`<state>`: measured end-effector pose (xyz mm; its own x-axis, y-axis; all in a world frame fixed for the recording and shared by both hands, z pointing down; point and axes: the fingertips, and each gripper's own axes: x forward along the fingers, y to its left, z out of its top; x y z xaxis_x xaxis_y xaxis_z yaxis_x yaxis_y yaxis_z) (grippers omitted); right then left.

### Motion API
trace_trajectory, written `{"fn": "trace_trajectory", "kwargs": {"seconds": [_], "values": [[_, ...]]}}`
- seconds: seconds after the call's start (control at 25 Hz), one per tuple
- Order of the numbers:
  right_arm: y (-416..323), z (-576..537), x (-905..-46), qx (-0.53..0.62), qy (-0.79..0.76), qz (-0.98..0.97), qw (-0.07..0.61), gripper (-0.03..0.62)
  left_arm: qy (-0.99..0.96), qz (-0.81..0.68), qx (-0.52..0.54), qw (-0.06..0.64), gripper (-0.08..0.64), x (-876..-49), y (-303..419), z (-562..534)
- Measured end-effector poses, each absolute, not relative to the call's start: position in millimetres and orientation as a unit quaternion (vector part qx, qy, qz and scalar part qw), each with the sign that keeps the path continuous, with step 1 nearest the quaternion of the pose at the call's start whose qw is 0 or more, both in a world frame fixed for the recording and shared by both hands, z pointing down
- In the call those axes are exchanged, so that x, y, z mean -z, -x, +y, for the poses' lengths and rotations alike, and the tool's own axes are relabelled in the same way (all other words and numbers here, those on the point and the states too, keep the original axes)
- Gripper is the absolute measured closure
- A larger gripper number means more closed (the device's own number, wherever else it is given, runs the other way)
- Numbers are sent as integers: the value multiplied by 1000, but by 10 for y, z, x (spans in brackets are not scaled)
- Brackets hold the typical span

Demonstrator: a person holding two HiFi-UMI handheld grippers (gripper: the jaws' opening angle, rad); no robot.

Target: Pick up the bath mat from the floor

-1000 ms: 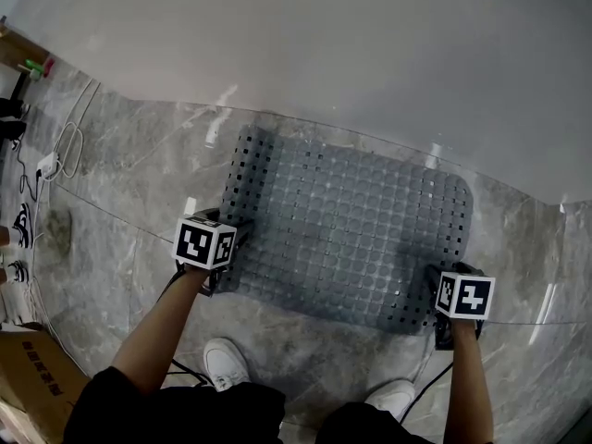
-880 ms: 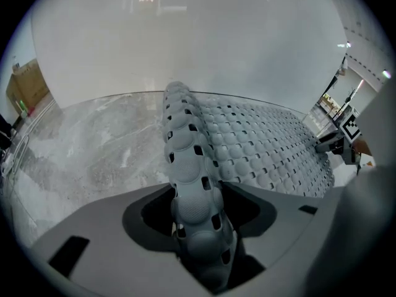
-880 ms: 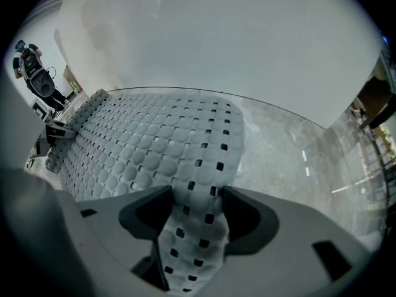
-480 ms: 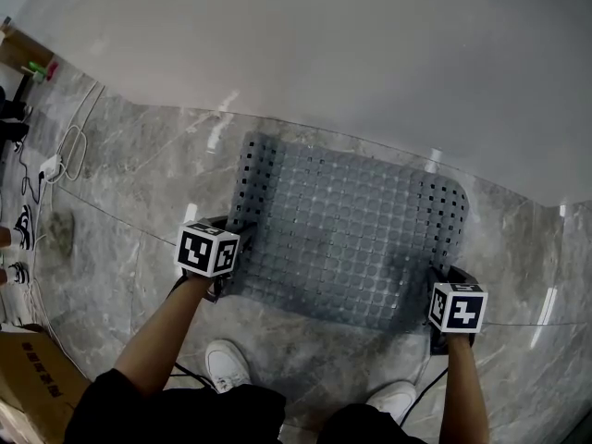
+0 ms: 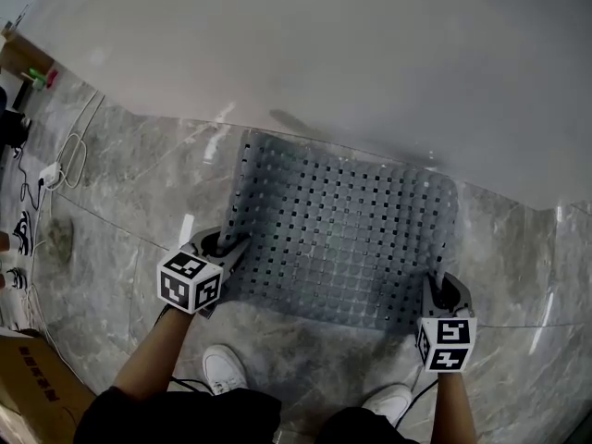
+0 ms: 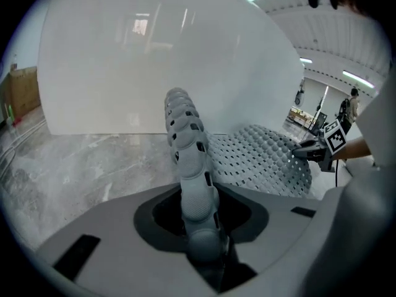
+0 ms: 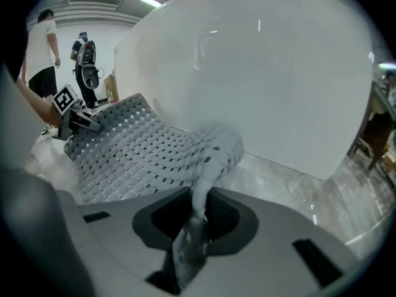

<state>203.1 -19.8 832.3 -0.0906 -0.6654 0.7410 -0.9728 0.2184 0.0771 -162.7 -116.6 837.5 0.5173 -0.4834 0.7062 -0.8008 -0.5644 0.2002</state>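
The grey perforated bath mat (image 5: 342, 229) hangs between my two grippers, its near edge lifted off the marble floor (image 5: 139, 202). My left gripper (image 5: 222, 248) is shut on the mat's near left corner; its jaws have just been closing, and the bumpy edge (image 6: 189, 159) runs up from between them. My right gripper (image 5: 442, 294) is shut on the near right corner; its jaws have also just been closing on the mat (image 7: 154, 147). The mat's far edge lies close to the white wall (image 5: 370, 54).
Cables and a power strip (image 5: 51, 165) lie at the left, with a cardboard box (image 5: 28, 387) at the lower left. The person's white shoes (image 5: 222, 368) stand just below the mat. Two people (image 7: 43, 48) stand far off in the right gripper view.
Both grippers have risen and tilted with the mat's near corners. The mat's near edge has come up off the floor and the mat now slopes toward the wall.
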Motion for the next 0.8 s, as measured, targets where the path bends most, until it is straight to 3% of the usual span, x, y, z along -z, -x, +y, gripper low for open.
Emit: {"fn": "trace_trajectory", "kwargs": {"seconds": [0.52,0.8], "values": [[-1921,-313,-7452,-133,-595,-755,240,506,-884,-370,-254,130,442,-7419,1332,-1207],[-1924,-277,-6813,-114,-612,-764,170,508,-882,-419,-168,136,443,-6760,1422,-1142]]}}
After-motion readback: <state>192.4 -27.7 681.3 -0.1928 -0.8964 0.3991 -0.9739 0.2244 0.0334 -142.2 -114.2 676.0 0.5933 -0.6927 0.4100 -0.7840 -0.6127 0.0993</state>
